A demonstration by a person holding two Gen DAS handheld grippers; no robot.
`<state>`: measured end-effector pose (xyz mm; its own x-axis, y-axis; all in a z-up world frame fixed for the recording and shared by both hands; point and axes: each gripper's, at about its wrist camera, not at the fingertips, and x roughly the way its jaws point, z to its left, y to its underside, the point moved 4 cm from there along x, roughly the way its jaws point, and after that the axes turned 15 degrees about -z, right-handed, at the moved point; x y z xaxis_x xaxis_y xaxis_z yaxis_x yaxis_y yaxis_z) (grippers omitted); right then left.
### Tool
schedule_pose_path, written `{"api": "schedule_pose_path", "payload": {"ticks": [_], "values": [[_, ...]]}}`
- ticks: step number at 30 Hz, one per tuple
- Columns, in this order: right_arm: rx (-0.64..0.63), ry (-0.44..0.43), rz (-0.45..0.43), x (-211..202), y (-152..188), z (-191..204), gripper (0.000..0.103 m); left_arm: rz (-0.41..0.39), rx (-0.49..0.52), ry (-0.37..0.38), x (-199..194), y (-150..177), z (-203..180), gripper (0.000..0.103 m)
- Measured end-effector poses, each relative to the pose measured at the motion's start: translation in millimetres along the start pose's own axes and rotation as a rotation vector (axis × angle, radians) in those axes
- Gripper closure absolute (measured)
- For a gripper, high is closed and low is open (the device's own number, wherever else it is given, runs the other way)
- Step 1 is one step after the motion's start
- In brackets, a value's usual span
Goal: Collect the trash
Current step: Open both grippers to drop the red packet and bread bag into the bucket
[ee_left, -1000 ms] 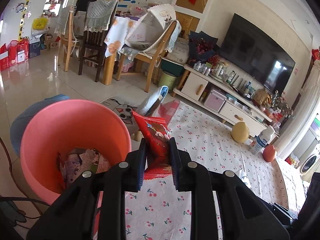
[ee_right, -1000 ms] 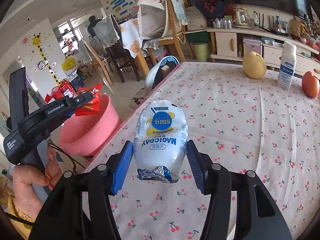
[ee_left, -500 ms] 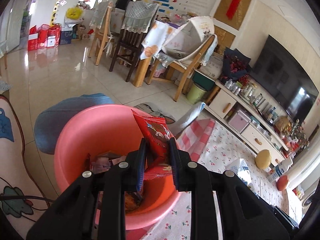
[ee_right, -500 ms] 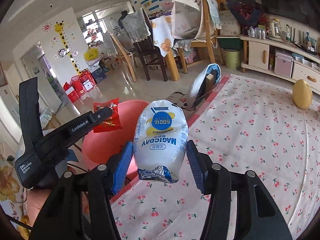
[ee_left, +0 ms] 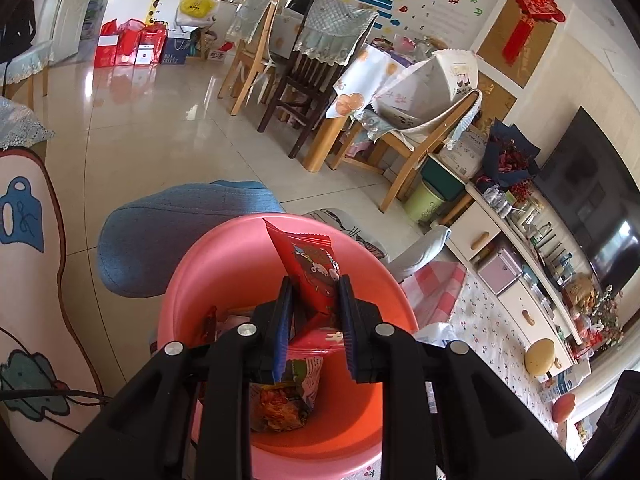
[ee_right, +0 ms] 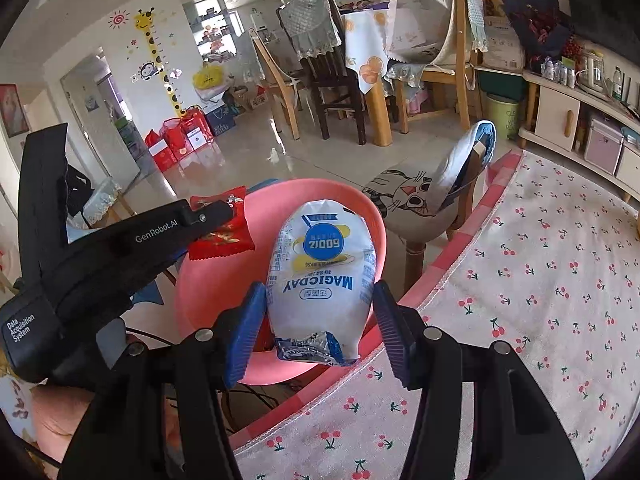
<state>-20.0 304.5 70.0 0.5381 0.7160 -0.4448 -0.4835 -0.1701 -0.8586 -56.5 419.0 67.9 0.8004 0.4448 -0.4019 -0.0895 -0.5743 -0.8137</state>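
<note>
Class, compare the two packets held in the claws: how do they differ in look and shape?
The red snack packet is flat and thin; the white pouch is plump and rounded. The packet carries cartoon print; the pouch carries blue lettering. Both are clamped in a claw near the pink bin.

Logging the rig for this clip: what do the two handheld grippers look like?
Both are matte black plastic with silver screws and ribbed blue pads. The left gripper carries white "GenRobot.AI" and "Data Acquisition System" lettering on its body. The right gripper shows no lettering here. No sleeve is visible.
</note>
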Motion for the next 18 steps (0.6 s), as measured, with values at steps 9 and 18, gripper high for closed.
{"api": "schedule_pose_path", "payload": {"ticks": [9, 18], "values": [[-0.056, 0.010, 0.032, 15.1, 11.0, 5.2, 0.047, 0.017, 0.001, -0.024, 4.8, 2.2, 4.8, 0.079], [-0.087, 0.047, 0.031, 12.3, 18.0, -0.1, 0.029, -0.007, 0.038, -0.074, 3.0, 2.0, 6.5, 0.051]]}}
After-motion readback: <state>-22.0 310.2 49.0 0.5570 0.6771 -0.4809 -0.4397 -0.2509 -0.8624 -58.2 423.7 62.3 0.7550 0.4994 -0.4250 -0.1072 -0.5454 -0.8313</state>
